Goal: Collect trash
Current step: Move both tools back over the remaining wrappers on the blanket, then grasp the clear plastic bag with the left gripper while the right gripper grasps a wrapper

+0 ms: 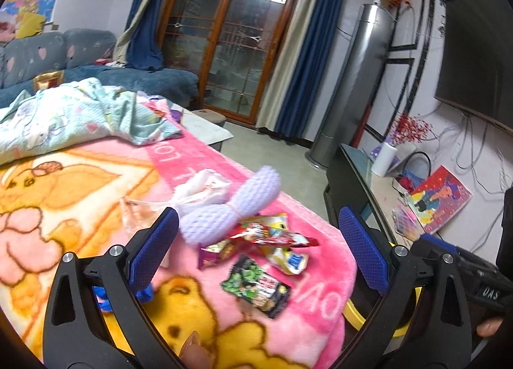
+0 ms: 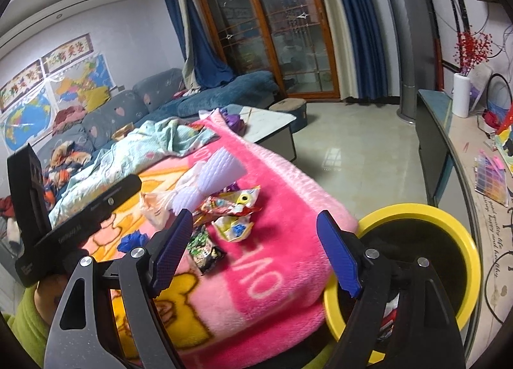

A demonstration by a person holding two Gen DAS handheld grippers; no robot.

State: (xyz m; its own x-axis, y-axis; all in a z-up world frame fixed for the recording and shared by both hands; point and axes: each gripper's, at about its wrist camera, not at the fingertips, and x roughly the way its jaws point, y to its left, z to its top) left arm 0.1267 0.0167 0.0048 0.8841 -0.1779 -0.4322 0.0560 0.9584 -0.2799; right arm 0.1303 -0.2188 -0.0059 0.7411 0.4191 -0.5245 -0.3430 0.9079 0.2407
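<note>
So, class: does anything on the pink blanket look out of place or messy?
Yes. Crumpled snack wrappers, a green-black packet, purple foam netting and a clear plastic bag lie scattered on the pink cartoon blanket, not inside the yellow-rimmed bin beside it.

Bare pink blanket (image 2: 282, 240) between wrapper pile (image 2: 234, 208) and yellow bin (image 2: 449, 218), floor beyond unobstructed.
</note>
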